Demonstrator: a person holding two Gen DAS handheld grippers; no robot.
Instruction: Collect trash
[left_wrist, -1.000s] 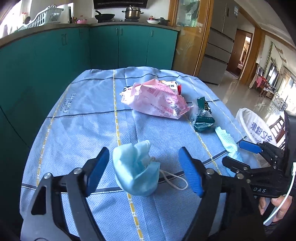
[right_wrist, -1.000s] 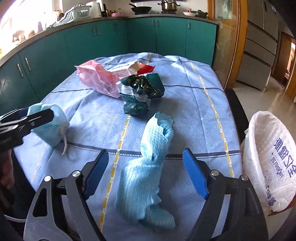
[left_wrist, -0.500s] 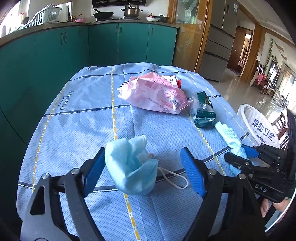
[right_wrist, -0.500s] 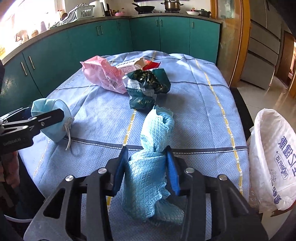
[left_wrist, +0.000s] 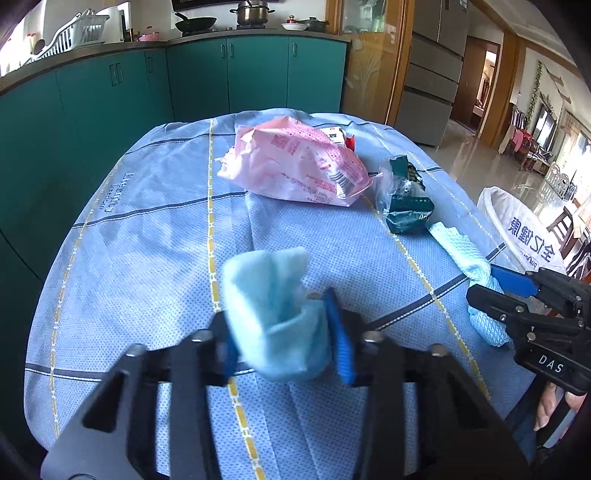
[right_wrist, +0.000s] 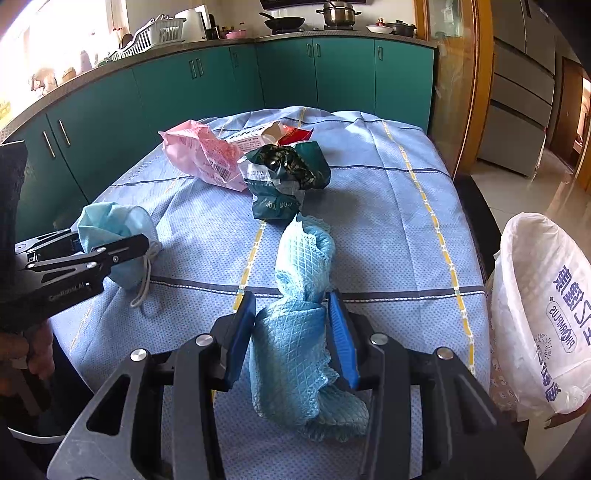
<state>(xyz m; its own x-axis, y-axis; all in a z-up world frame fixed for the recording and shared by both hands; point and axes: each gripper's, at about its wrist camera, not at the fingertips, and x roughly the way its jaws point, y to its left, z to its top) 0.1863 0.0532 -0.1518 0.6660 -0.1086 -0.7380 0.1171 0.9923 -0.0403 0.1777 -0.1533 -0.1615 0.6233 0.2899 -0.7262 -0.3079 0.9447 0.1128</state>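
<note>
Crumpled blue mask (left_wrist: 275, 314) and waffle cloth (right_wrist: 295, 325), pink (right_wrist: 199, 155) and green wrappers (right_wrist: 284, 177) on table.

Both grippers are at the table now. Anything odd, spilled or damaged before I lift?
Nothing spilled or broken. The left gripper is closing on the crumpled face mask, whose ear loop dangles loose. The right gripper pinches the blue cloth mid-length, so both ends will hang.

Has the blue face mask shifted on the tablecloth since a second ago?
Yes. In the left wrist view the face mask now sits right of the yellow stripe it earlier straddled, pinched between the left hand-held gripper pads.
</note>
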